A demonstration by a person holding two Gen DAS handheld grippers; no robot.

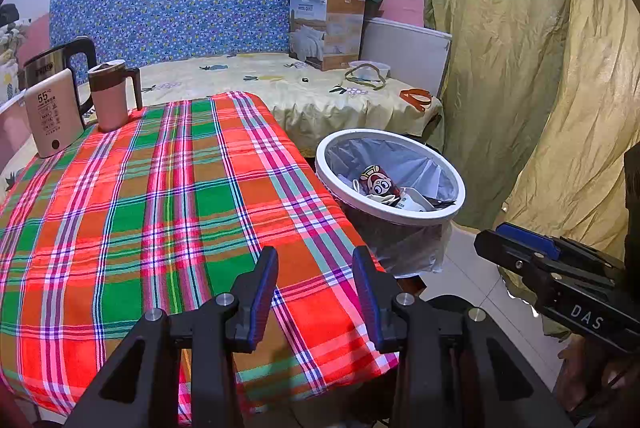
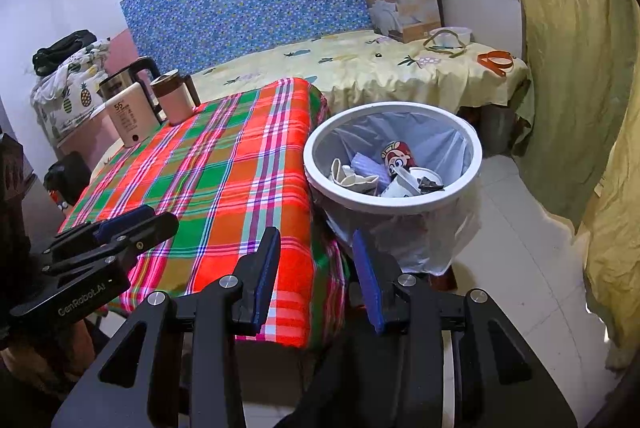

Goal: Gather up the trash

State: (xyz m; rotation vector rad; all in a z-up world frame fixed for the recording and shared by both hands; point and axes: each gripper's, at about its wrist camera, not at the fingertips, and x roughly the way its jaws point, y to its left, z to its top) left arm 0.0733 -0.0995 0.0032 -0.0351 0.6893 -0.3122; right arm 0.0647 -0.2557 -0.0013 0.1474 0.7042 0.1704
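Over plaid tablecloth (image 1: 160, 188) both tools, left tool (image 1: 316, 292) and right tool (image 2: 316, 280), hover angled down, jaws apart, seemingly empty.

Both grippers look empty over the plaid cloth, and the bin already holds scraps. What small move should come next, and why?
Probably pull both back and stop. The left gripper and right gripper are open and empty, the plaid cloth shows no loose trash, and scraps already lie in the bin.
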